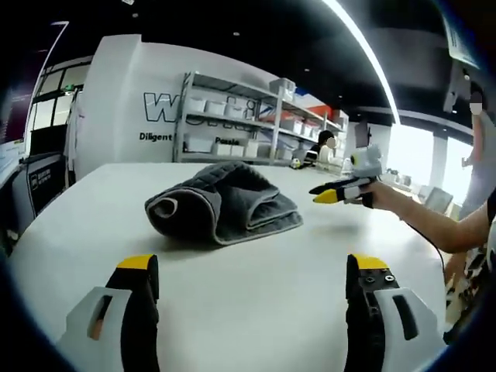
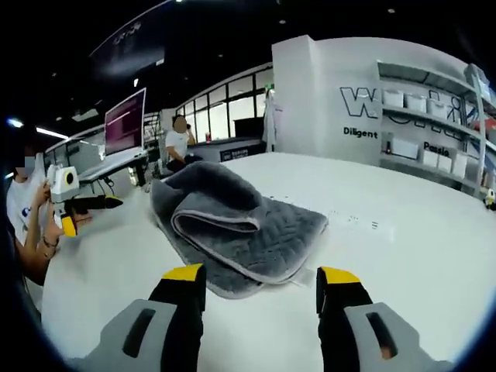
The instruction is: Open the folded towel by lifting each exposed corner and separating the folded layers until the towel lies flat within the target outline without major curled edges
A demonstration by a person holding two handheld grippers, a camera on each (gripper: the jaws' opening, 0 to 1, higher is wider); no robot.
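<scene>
A grey towel (image 1: 225, 205) lies folded and partly rolled on the white table (image 1: 256, 310), with a curled roll at its left end in the left gripper view. My left gripper (image 1: 252, 267) stands open a short way in front of it, nothing between its yellow-tipped jaws. From the right, a hand holds my right gripper (image 1: 325, 194) just off the towel's right side. In the right gripper view the towel (image 2: 240, 221) lies close ahead, its pale-edged near corner just beyond my open right gripper (image 2: 261, 275). The left gripper (image 2: 85, 213) shows at the far left.
Metal shelves (image 1: 256, 116) with white boxes stand behind the table by a lettered white wall. A large screen (image 2: 124, 120) and a seated person (image 2: 178, 143) are beyond the table's far edge. Small faint marks (image 2: 353, 219) lie on the table (image 2: 403, 256) right of the towel.
</scene>
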